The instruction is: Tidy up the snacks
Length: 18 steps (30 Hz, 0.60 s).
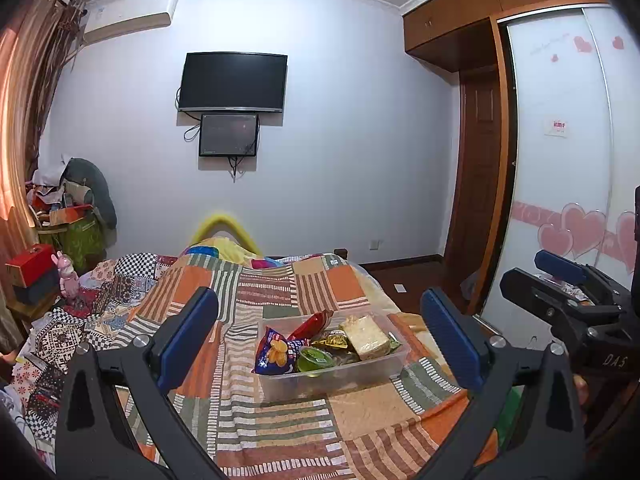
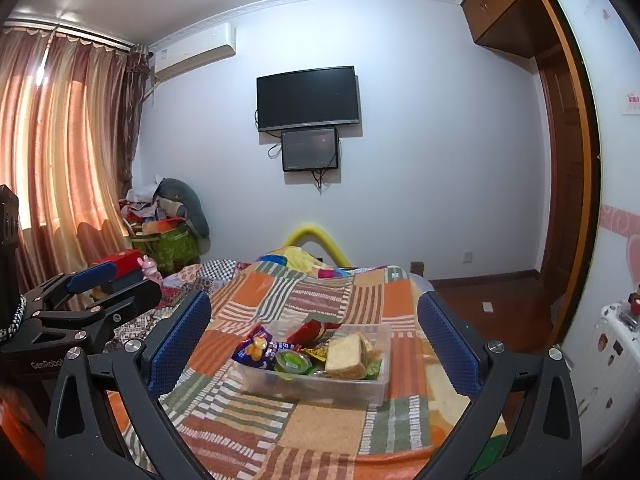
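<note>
A clear plastic bin (image 1: 332, 376) sits on the patchwork blanket (image 1: 280, 288) of the bed, in the lower middle of both views. It holds the snacks: a blue chip bag (image 1: 274, 354) leaning at its left end, a red packet (image 1: 312, 324) sticking up behind that, a green-lidded cup (image 1: 316, 358) toward the front wall, a yellow-green wrapper (image 1: 336, 340) in the middle, and a pale bread pack (image 1: 366, 336) on the right side.

The left gripper (image 1: 320, 336) hangs above the near part of the blanket with its blue-padded fingers (image 1: 188, 336) spread wide and nothing between them; the bin shows in the gap, farther off. The right gripper (image 2: 314, 340) is posed the same way in its own view, fingers (image 2: 180, 340) wide apart and empty, the bin framed between them but not touched. Each gripper shows at the edge of the other's frame: the right one at the right edge of the left view, the left one at the left edge of the right view.

On the far wall, in the upper middle, hangs a dark television (image 1: 233, 82) with a smaller screen (image 1: 229, 135) just under it. Curtains (image 2: 60, 140) fill the left of the right view, and a wardrobe door with pink hearts (image 1: 568, 184) fills the right of the left view
</note>
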Motion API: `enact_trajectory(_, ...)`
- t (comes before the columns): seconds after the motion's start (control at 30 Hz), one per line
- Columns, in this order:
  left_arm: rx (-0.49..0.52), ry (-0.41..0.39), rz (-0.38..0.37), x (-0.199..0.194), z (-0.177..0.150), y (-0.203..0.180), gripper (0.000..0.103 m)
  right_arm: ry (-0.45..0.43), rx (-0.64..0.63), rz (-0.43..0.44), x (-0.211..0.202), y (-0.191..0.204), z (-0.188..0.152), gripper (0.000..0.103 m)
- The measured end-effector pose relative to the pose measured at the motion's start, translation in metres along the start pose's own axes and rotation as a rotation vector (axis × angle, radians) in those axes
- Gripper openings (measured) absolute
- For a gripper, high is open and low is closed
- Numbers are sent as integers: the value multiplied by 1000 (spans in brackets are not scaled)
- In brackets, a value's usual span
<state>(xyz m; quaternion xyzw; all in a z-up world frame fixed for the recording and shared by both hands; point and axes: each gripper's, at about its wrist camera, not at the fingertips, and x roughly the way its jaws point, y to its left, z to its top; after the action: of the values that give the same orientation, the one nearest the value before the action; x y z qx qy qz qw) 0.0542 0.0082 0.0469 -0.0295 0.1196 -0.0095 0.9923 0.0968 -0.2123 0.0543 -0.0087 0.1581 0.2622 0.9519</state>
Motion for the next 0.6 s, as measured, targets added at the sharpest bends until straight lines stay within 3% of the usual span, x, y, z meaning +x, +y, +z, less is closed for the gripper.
enact_trajectory(0.6, 2, 14, -34, 0, 0, -2, 103, 5, 0, -8, -4, -2, 1, 103)
